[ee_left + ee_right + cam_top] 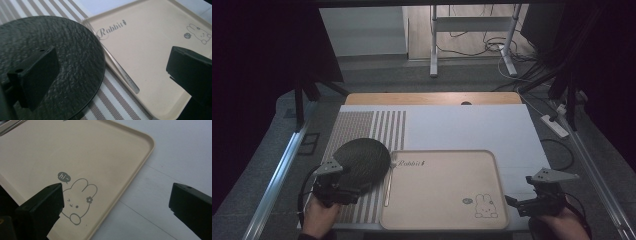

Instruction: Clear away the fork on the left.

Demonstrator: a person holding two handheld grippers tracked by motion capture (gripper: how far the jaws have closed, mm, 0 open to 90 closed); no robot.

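Surveying from the largest item down, we take the beige tray (444, 187) as our landmark; it lies flat on the white table cover (472, 127), at the near edge of the table. We note the word "Rabbit" printed at its far left corner and a rabbit drawing (486, 206) at its near right corner.

Left of the tray lies a striped mat (372, 125), running from beside the tray's left rim away toward the far side. On that mat, just off the tray's far left corner, sits a round dark plate (362, 161) with a textured face; in the left gripper view its edge stands close to the tray's rim, and we cannot tell whether the two touch. A slim metal utensil (123, 75) lies along the tray's left rim, between the plate and the tray floor.

We find the left gripper (333, 186) left of the tray, at the near edge of the plate. Its jaws are spread wide: one over the plate, the other over the tray, pinching nothing.

We find the right gripper (532, 202) right of the tray's near right corner. Its jaws are likewise spread apart, one above the rabbit drawing, the other over the white cover, holding nothing.
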